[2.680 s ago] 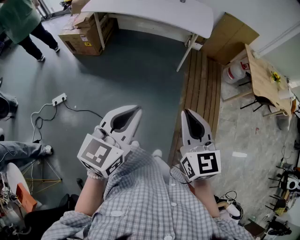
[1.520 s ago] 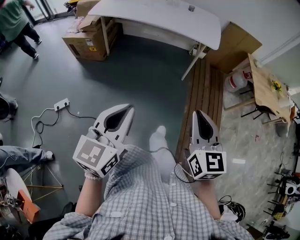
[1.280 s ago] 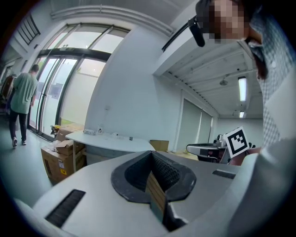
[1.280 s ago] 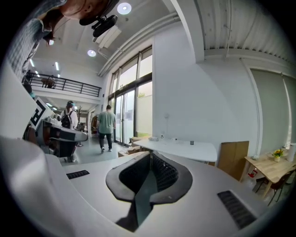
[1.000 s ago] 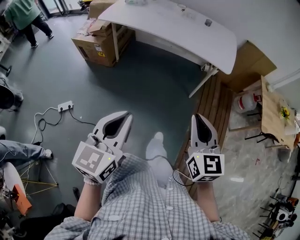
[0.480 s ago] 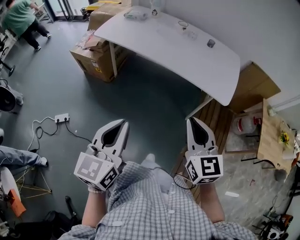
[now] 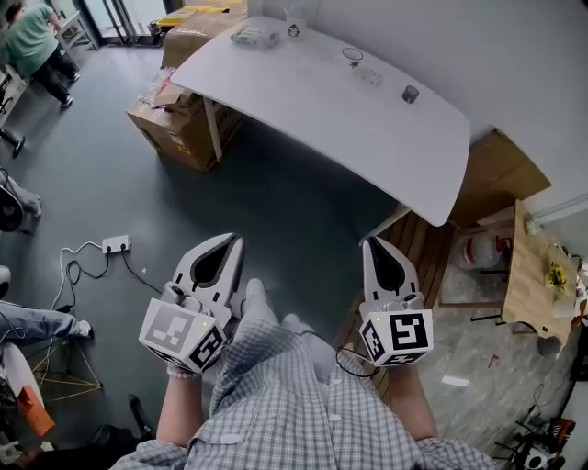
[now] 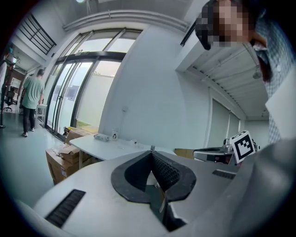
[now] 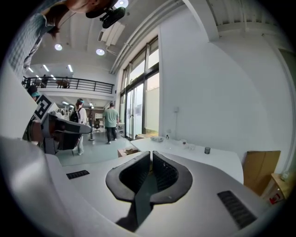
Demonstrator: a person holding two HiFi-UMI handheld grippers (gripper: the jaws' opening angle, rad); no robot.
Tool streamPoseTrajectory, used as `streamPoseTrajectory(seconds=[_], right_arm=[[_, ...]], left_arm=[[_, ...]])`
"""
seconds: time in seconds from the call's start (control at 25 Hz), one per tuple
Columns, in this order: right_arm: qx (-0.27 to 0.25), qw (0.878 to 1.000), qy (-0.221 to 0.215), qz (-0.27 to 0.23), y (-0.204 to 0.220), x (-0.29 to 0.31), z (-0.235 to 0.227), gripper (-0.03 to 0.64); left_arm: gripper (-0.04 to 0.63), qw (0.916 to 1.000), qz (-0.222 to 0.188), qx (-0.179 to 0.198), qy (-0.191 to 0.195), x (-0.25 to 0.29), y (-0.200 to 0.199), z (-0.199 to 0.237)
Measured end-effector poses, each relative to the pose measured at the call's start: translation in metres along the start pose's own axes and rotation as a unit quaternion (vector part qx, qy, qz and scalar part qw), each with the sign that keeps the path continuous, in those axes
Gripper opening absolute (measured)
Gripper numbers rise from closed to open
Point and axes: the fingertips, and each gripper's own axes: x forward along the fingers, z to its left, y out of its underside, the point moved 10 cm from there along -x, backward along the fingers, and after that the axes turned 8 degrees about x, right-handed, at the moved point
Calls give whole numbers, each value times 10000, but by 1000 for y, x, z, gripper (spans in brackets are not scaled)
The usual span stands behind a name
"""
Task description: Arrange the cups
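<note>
Nearest to the camera, the person holds the left gripper point(image 7: 235, 238) and the right gripper point(image 7: 371, 241) in front of the checked shirt point(image 7: 276, 395), above the grey floor point(image 7: 276, 184). In each gripper view the two jaws are pressed together at the tips, and nothing is between them. So the task seems not begun: no cup is picked up, and all the arranging is left to do.

Further away stands the white table point(image 7: 386, 138), well apart from both grippers. On it are the cups: a small dark cup point(image 7: 410, 93), a clear glass point(image 7: 353, 57) near it, and what looks like another clear cup point(image 7: 294, 27) beside a white packet point(image 7: 254, 35) at the far end. They stand scattered, not in a row.

Only the head view shows the power strip point(image 7: 117, 244) on the floor and the cardboard boxes point(image 7: 179, 128) by the table. Only the right gripper view shows people point(image 9: 110, 121) at the glass doors. The left gripper view shows the right gripper's marker cube point(image 8: 243, 144).
</note>
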Motion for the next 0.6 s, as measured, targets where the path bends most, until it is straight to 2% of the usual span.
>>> streamPoseTrajectory(seconds=[0.24,0.6], right_arm=[[25,9995,320,-45,-7,42,-9,31],[97,9973,670,-274,-42,141,-2,31]], left_arm=[[10,9994,-49,94,334,53,-8,40],[10,9947,5,386,951,137,-41,121]])
